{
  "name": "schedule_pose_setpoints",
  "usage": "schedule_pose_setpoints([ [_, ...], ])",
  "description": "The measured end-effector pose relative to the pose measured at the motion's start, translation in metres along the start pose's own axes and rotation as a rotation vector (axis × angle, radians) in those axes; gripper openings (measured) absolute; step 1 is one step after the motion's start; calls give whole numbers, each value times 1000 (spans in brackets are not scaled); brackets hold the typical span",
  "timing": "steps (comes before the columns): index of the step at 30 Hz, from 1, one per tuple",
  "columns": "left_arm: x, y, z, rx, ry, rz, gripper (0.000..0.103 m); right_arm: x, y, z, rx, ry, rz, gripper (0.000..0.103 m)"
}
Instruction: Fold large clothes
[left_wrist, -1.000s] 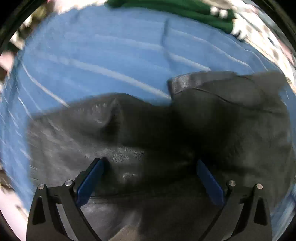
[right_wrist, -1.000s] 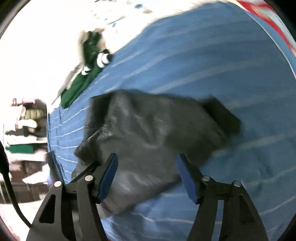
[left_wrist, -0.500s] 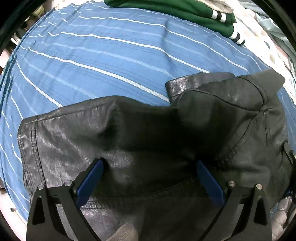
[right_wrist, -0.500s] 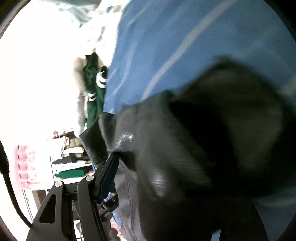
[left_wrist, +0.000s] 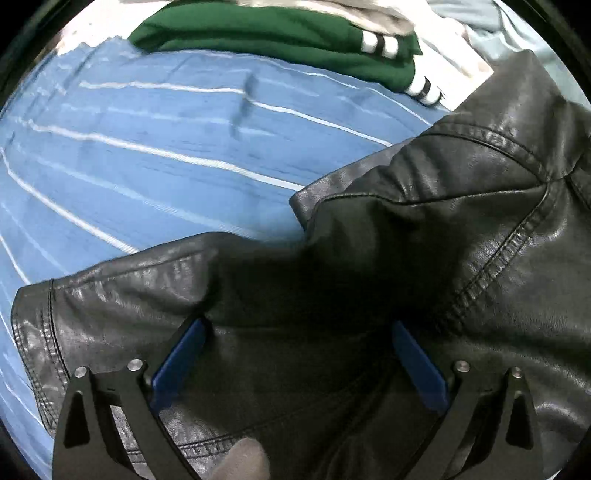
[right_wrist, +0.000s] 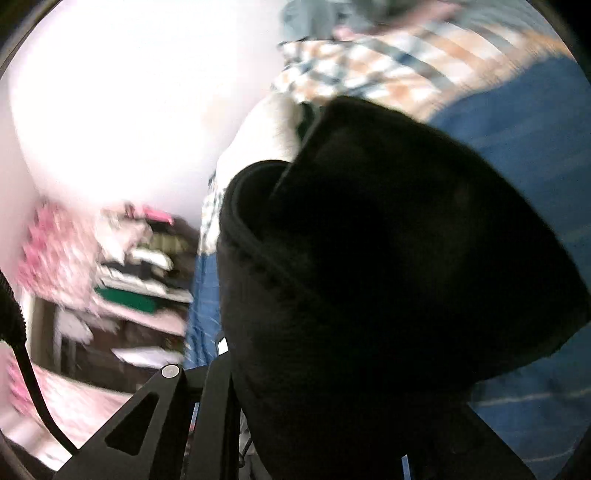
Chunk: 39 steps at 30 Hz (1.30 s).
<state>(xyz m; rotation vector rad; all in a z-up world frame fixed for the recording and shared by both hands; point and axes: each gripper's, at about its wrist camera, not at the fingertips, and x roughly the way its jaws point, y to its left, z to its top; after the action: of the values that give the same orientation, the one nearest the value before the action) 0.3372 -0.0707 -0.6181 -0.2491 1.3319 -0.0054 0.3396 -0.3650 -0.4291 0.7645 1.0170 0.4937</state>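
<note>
Black leather jacket (left_wrist: 424, 258) lies on the striped blue bedspread (left_wrist: 147, 166) beneath the spread, steeply downward-pointing left gripper (left_wrist: 295, 354); the right gripper (right_wrist: 295, 424) is closing on a jacket fold.

**Bright wall, dark jacket, round bent edges**

Both pictures are round and bend at the edges, with black corners. By the left gripper (left_wrist: 295, 354), the black jacket (left_wrist: 461, 229) shines with little white glints, and a dark shadow sits just ahead of the fingers. The blue sheet (left_wrist: 147, 155) is a bit smeary. The right wrist picture is blurry; the wall (right_wrist: 122, 103) up and left glares white, and the jacket is almost pure black.
</note>
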Motion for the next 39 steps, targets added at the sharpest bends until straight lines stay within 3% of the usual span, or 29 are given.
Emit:
schedule_pose_setpoints([
  [3, -32, 34, -12, -145, -7, -41, 102, 23, 57, -2, -136, 65, -20, 18],
  [5, -72, 76, -37, -272, -47, -52, 102, 45, 101, -17, -244, 125, -36, 18],
  [9, -136, 151, -102, -450, -90, 40, 102, 102, 163, -62, -416, 244, -43, 18],
  [11, -160, 195, -136, -536, -86, 125, 102, 145, 192, -100, -512, 322, -43, 18],
  [14, -178, 244, -188, -664, -65, 210, 102, 204, 215, -160, -616, 450, -59, 18],
  [17, -176, 257, -225, -743, -37, 261, 102, 271, 213, -234, -689, 662, -133, 18],
  [20, -185, 265, -257, -803, -33, 277, 102, 295, 203, -268, -678, 782, -190, 31],
  [22, -192, 268, -270, -822, -40, 270, 102, 282, 212, -269, -711, 803, -168, 50],
  [23, -193, 269, -271, -825, -42, 265, 102, 267, 213, -273, -720, 813, -154, 75],
  [24, -200, 267, -274, -826, -45, 262, 102, 253, 215, -270, -729, 828, -132, 84],
  [28, -216, 273, -283, -828, -67, 216, 102, 206, 230, -224, -677, 849, -104, 84],
  [32, -220, 267, -269, -802, -96, 207, 102, 198, 218, -159, -548, 759, -189, 81],
  [33, -217, 267, -265, -796, -102, 210, 102, 208, 212, -146, -550, 740, -222, 74],
  [35, -208, 266, -253, -788, -103, 210, 102, 247, 195, -130, -501, 754, -273, 38],
  [36, -205, 266, -251, -792, -102, 203, 102, 262, 187, -127, -476, 774, -263, 31],
  [39, -200, 258, -244, -800, -107, 193, 102, 335, 179, -149, -539, 849, -349, 32],
])
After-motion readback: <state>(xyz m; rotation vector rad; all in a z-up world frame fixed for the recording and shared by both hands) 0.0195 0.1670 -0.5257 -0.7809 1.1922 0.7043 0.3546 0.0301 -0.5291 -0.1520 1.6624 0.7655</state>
